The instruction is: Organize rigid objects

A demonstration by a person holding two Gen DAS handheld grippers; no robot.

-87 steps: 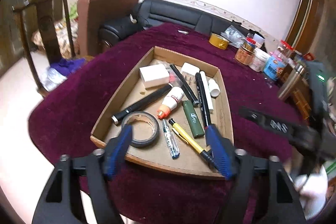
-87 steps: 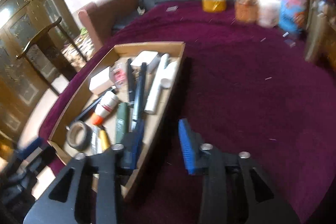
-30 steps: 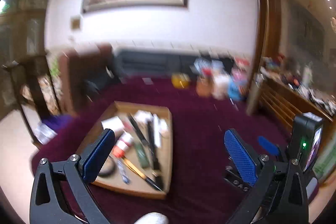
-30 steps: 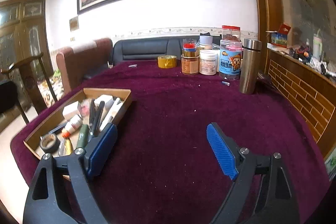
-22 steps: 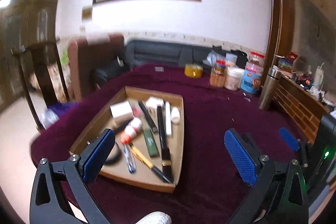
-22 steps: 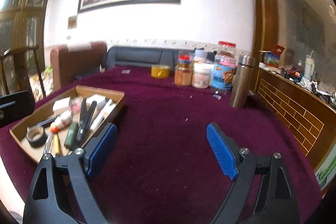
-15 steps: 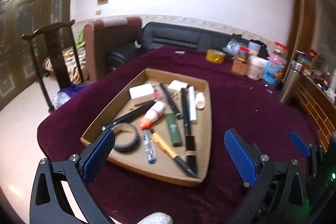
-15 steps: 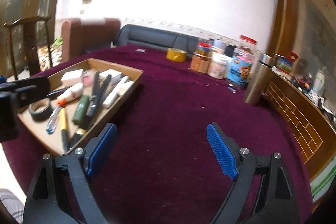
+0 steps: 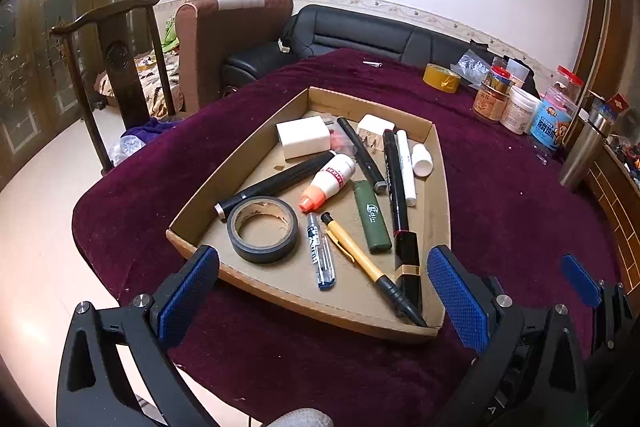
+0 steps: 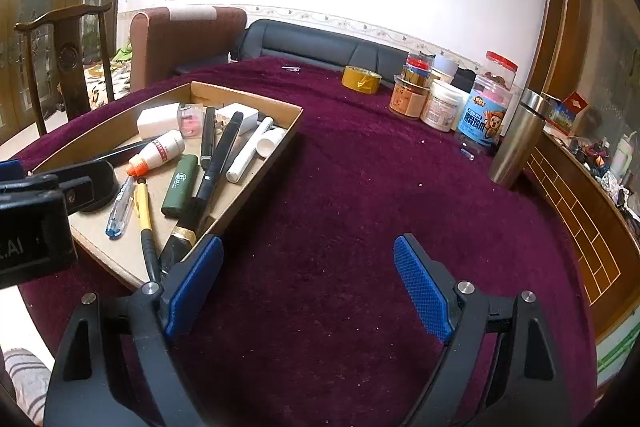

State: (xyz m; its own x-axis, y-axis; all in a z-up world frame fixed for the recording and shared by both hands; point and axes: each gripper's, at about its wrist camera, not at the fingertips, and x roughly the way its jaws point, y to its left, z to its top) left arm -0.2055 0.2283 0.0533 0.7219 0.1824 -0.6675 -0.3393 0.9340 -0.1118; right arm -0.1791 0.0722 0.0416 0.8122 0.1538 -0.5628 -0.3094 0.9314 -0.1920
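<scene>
The cardboard tray (image 9: 439,187) sits on the maroon-covered worktop (image 9: 500,211), loaded with rigid bits: a grey tape roll (image 9: 262,229) at the near left corner, a black flashlight (image 9: 276,183) just behind it, a white glue bottle with an orange cap (image 9: 329,181), a green lighter (image 9: 372,215), a yellow pen (image 9: 362,259), a clear blue pen (image 9: 319,250) and a long black marker (image 9: 400,215) along the right wall. The left tool (image 9: 323,297) hovers over the tray's near edge, spread wide, gripping nothing. The right tool (image 10: 308,287) hangs over bare cloth just right of the tray, also wide apart and empty. In the right wrist view the left tool's body covers the tape roll and the tray's near left corner. Jars (image 10: 444,105) and a steel flask (image 10: 516,143) stand at the far right.
</scene>
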